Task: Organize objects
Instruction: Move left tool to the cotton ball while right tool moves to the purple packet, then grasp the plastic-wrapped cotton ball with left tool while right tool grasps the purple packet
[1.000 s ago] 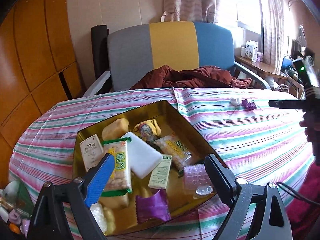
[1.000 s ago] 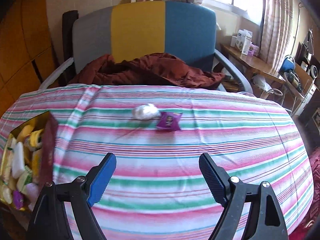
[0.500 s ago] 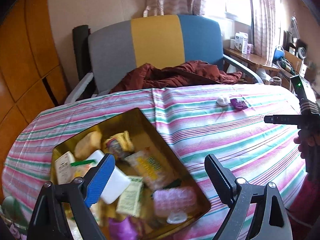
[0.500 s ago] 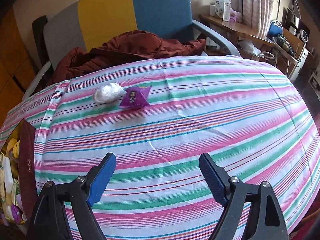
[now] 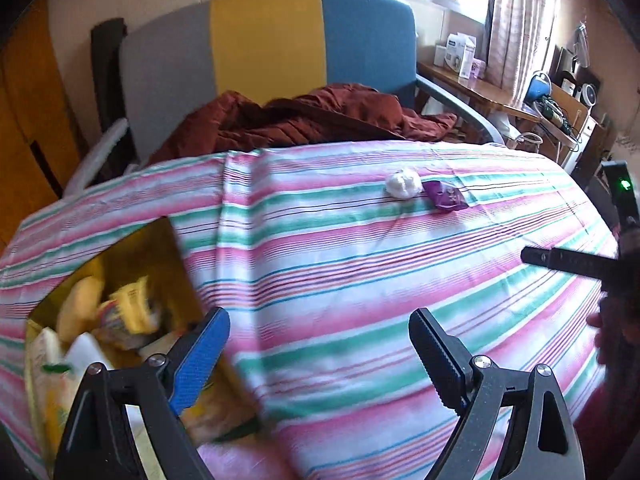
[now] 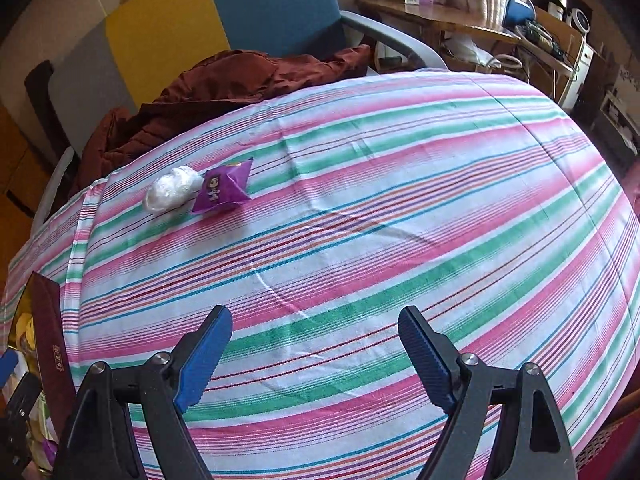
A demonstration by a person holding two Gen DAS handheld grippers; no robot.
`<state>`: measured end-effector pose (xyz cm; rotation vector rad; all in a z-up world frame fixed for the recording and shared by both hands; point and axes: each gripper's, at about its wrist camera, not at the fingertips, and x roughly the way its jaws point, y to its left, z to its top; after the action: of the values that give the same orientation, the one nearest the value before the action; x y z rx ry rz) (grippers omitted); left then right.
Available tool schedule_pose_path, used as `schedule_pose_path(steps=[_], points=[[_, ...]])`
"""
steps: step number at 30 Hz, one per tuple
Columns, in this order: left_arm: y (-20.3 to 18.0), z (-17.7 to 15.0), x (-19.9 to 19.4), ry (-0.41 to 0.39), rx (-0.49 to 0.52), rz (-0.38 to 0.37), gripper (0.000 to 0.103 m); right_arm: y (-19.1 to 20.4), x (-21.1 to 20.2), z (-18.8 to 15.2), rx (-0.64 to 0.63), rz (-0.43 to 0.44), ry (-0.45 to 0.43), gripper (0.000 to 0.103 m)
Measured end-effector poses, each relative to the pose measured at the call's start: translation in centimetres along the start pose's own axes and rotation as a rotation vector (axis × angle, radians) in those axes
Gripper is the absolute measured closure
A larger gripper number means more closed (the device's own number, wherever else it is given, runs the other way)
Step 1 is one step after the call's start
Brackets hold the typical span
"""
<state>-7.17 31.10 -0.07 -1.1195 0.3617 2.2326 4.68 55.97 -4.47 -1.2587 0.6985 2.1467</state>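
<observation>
I saw a woven cotton-like tablecloth [image 6: 360, 208], matt, creased and striped, covering the table. The purple packet [image 6: 222, 192] on it looked like glossy printed foil, and the white bundle [image 6: 170, 194] touching it like crinkled clear plastic. The tin [image 5: 160, 248] had a shiny gold metal inside. My left gripper [image 5: 320, 356] and right gripper [image 6: 316, 350] showed ribbed plastic pads on matt black frames with bright metal rivets. The jacket [image 5: 312, 120] was soft, dull cloth; the chair [image 5: 264, 40] matt fabric.
</observation>
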Motion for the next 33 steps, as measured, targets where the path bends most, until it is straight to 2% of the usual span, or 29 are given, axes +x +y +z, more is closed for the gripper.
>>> schedule_pose_path(steps=[5,8,14,19,27,28,30,31,32,33], points=[[-1.3,2.8,3.2,0.030,-0.014,-0.043,0.014,0.0,0.2,-0.1,0.013,0.030,0.023,0.016],[-2.6,4.5,5.2,0.049,0.000,-0.076,0.024,0.1,0.3,-0.1,0.015,0.047,0.033,0.016],[-4.9,7.9,8.6,0.042,0.026,-0.121,0.033,0.3,0.4,-0.3,0.015,0.070,0.046,0.016],[-6.4,10.7,11.8,0.052,0.030,-0.161,0.036,0.6,0.7,-0.4,0.008,0.086,0.066,0.016],[-8.1,13.2,18.0,0.120,0.035,-0.152,0.036,1.1,1.3,-0.6,0.001,0.098,0.086,0.016],[-8.3,13.3,18.6,0.132,0.043,-0.145,0.038,1.1,1.4,-0.6,0.001,0.099,0.089,0.016],[-8.4,13.3,19.6,0.158,0.056,-0.134,0.055,1.0,1.4,-0.7,0.005,0.102,0.094,0.016],[-8.6,13.2,19.6,0.139,0.078,-0.103,0.060,1.0,1.4,-0.7,0.005,0.101,0.093,0.016],[-8.7,13.0,19.5,0.130,0.098,-0.085,0.064,1.0,1.4,-0.6,0.007,0.100,0.091,0.016],[-8.6,12.7,19.3,0.128,0.097,-0.098,0.066,0.9,1.4,-0.6,0.008,0.099,0.089,0.016]])
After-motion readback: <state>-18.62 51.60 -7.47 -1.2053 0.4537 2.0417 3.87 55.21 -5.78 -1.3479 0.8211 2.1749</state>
